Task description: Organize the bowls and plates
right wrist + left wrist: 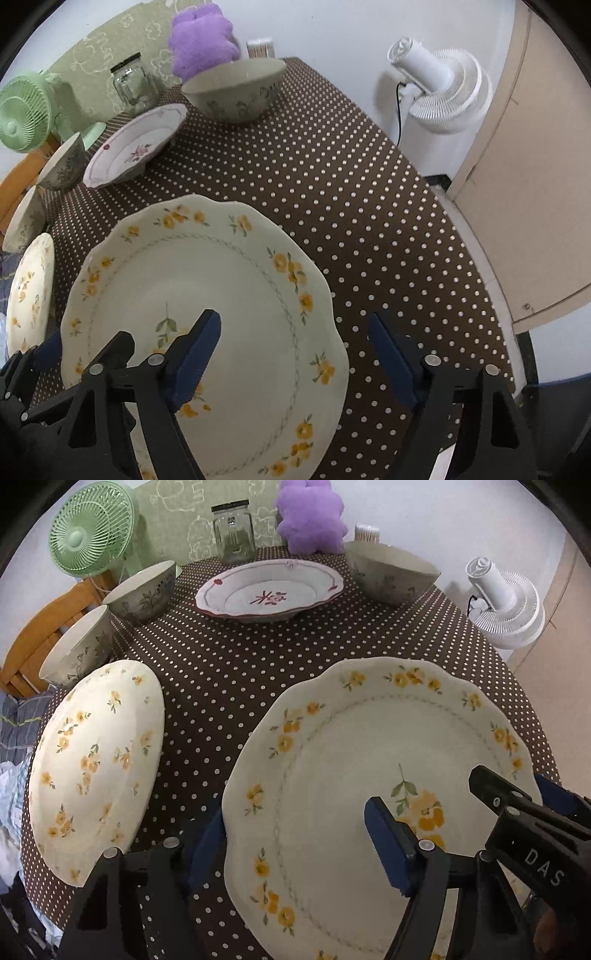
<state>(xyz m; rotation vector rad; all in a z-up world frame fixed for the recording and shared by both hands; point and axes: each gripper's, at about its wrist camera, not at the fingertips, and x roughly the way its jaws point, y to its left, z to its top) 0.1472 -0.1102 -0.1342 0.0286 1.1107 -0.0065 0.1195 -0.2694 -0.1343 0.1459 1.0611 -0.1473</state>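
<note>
A large scalloped plate with yellow flowers (351,746) (207,280) lies on the brown dotted tablecloth (229,672). My left gripper (295,819) stands open astride its left rim, one blue pad over the plate and the other outside, partly hidden by the rim. My right gripper (293,323) stands open astride the right rim in the same way; it also shows in the left wrist view (521,790). No pad presses on the plate. A smaller yellow-flowered plate (96,760) lies to the left, and a red-patterned plate (269,590) sits further back.
Two grey floral bowls (144,590) (79,646) stand at the back left and a third (391,572) at the back right. Behind them are a glass jar (232,531), a green fan (92,528) and a purple plush (312,513). A white fan (506,605) stands off the table.
</note>
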